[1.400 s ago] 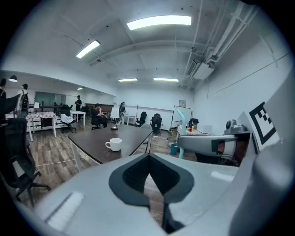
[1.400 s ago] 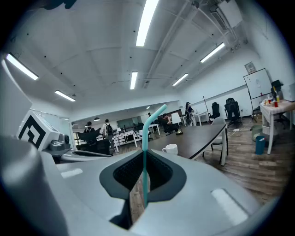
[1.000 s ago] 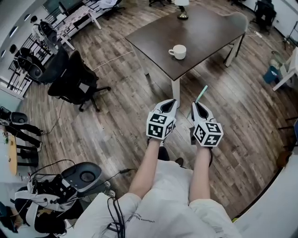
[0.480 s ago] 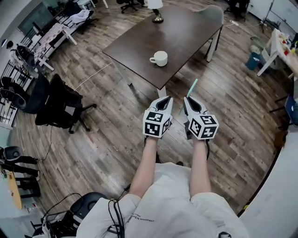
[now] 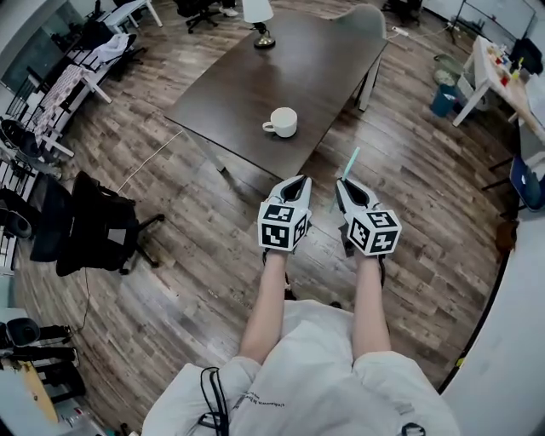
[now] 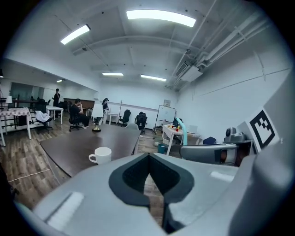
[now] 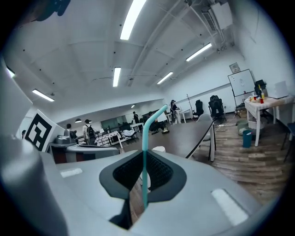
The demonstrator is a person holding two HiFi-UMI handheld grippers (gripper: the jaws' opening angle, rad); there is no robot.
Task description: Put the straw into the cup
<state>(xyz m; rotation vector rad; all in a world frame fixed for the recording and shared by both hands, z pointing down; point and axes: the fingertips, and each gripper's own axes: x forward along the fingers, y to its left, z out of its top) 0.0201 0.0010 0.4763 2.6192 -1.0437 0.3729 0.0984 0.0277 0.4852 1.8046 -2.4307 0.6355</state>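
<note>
A white cup (image 5: 282,122) with a handle stands near the front edge of a dark wooden table (image 5: 255,77); the left gripper view also shows the cup (image 6: 102,155). My right gripper (image 5: 343,185) is shut on a teal bendy straw (image 5: 347,165), which rises upright between its jaws in the right gripper view, the straw (image 7: 145,152) bending at the top. My left gripper (image 5: 297,180) is shut with nothing in it. Both grippers hover over the floor in front of the table, short of the cup.
A lamp (image 5: 258,17) stands at the table's far end and a grey chair (image 5: 364,19) behind it. A black office chair (image 5: 98,230) is at the left. A white side table (image 5: 498,72) and a blue bin (image 5: 443,100) stand at the right.
The person has walked toward the table: the cup and table sit closer to both grippers and further left in the head view. Both grippers kept their pose, straw still held.
</note>
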